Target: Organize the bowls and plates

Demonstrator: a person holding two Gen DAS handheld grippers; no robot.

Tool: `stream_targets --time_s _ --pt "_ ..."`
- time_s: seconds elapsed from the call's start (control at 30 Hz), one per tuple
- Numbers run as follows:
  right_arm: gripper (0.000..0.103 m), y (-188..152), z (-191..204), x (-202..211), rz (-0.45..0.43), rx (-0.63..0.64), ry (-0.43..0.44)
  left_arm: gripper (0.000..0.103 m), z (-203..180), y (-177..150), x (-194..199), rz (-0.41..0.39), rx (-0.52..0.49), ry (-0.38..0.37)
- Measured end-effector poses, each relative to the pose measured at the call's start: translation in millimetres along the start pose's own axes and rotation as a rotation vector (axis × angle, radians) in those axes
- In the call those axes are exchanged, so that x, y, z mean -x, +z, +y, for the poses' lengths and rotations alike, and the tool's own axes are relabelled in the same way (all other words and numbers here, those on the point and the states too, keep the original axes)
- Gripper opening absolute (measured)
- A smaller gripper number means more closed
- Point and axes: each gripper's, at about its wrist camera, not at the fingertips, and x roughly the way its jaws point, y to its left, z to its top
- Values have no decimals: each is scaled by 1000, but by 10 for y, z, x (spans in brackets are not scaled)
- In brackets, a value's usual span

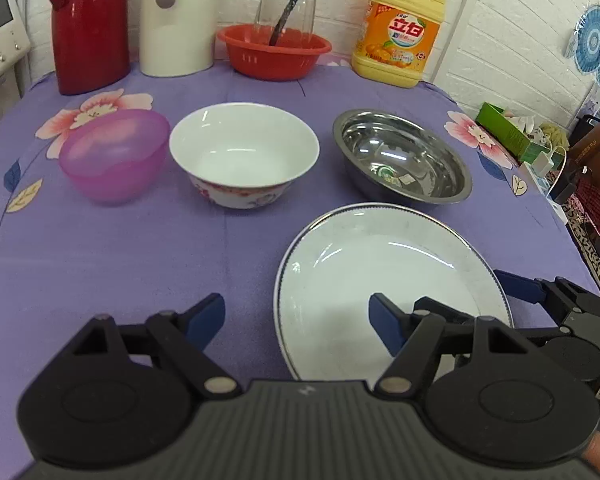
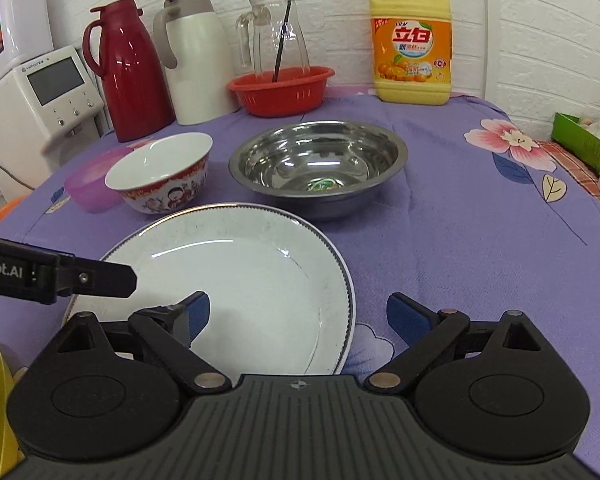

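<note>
1. Resting on the purple floral cloth of the surface (image 1: 140,272), the white plate (image 1: 380,280) lies nearest both cameras, with three bowls in a row behind it.
2. Left wrist view: pink plastic bowl (image 1: 114,158), white porcelain bowl (image 1: 244,152) and steel bowl (image 1: 402,156) stand well apart; the left gripper (image 1: 296,320) has its jaws wide, one finger above the plate, holding nothing.
3. Right wrist view: the porcelain bowl (image 2: 160,172) hides most of the pink bowl (image 2: 90,188); its painted figures show only here. The right gripper (image 2: 300,316) has jaws wide, straddling the plate's (image 2: 236,272) right rim, empty.
4. Back row, fully seen only in the right view: red flask (image 2: 130,68), white flask (image 2: 192,56), glass jug (image 2: 276,36) in a red basket (image 2: 280,90), yellow detergent bottle (image 2: 412,40).
</note>
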Motion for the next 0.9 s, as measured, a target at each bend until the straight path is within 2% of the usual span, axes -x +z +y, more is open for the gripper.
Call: stream_targets --time_s 0.2,0.43,0.7,0.83,0.9 --pt "103 -39 72 -45 20 48 -13 70 -56 -20 -131 13 3 8" --pt "103 -46 73 -47 21 64 -10 69 -161 -69 -226 16 -45 66" --pt "103 -133 100 33 12 59 -12 70 -188 -96 -233 2 -53 68" --pt "103 -170 189 41 -16 86 18 61 -288 -128 -223 -5 -81 32" --pt "103 -175 237 60 -17 79 7 61 -356 -142 -212 -9 -80 65"
